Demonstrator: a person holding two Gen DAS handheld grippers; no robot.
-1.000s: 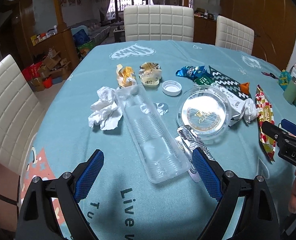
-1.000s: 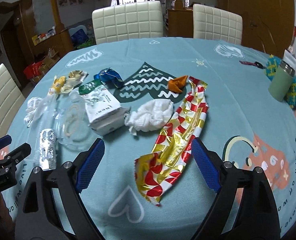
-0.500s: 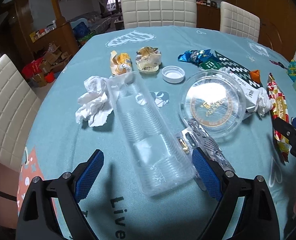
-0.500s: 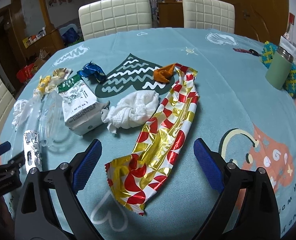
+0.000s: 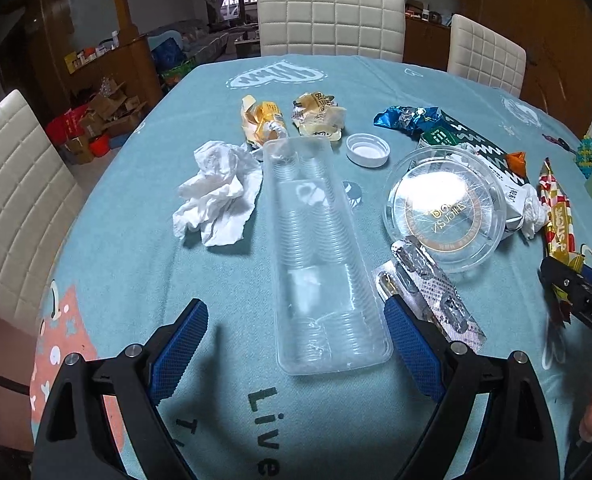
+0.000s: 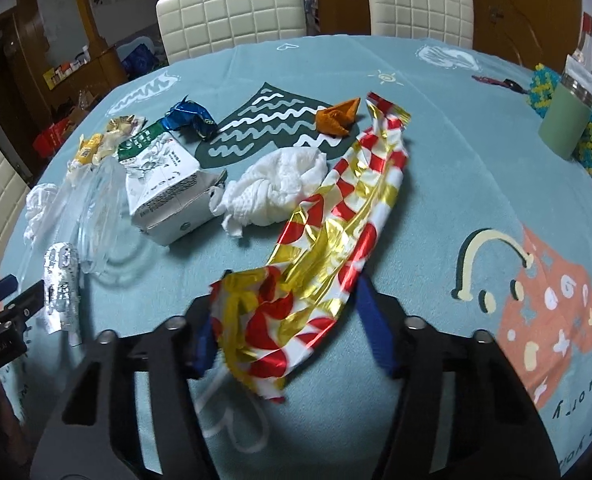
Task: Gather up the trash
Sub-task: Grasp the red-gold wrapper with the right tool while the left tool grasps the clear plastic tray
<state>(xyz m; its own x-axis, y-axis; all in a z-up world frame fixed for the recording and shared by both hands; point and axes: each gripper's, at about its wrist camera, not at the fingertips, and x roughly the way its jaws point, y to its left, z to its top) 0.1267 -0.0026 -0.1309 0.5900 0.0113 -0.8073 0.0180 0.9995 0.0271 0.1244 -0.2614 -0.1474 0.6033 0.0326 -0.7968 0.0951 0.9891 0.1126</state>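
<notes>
A long red, gold and white foil wrapper [image 6: 327, 236] lies on the teal tablecloth [image 6: 455, 160], its near end between your right gripper's [image 6: 292, 332] parted fingers. Your left gripper [image 5: 296, 348], spread wide, straddles a clear ribbed plastic tray [image 5: 319, 248] beside a silver blister pack [image 5: 427, 288].

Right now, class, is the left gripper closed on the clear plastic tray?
No: the left gripper is open, its fingers either side of the clear plastic tray.

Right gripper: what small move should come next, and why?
Probably close. The right gripper is open with the near end of the red and gold foil wrapper lying between its fingers, so shutting should pinch it for lifting off the table.
</notes>
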